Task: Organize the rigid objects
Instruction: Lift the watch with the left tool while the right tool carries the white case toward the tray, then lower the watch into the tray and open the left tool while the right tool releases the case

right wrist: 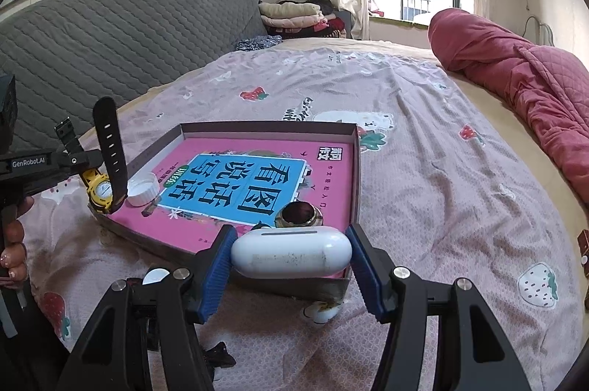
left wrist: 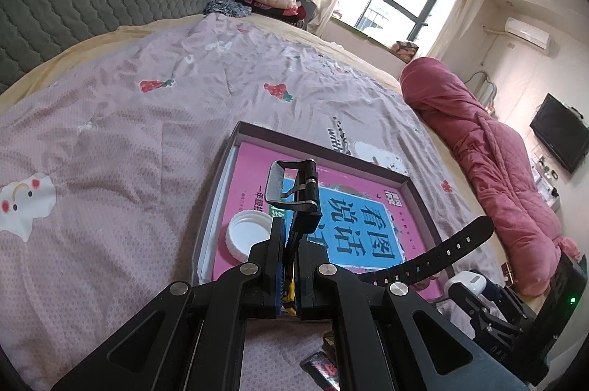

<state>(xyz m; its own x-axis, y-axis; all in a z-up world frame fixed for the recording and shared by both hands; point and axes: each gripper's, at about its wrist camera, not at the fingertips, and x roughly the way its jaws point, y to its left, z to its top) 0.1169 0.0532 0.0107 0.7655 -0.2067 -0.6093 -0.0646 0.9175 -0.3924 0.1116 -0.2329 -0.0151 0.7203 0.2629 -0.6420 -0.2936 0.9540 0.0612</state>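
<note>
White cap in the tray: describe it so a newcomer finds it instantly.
On the bed lies a shallow cardboard tray lined with a pink book. The white cap sits on the book in the corner where the left gripper holds a yellow watch. It alone is a ribbed, open white ring.

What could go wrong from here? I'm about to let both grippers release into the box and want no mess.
The watch hangs from the left gripper over the box's near-left edge; released there, it may tip outside or hit the white cap. The white case sits between the right gripper's pads at the front wall and could roll onto the bedsheet or knock the gold-rimmed lid.
</note>
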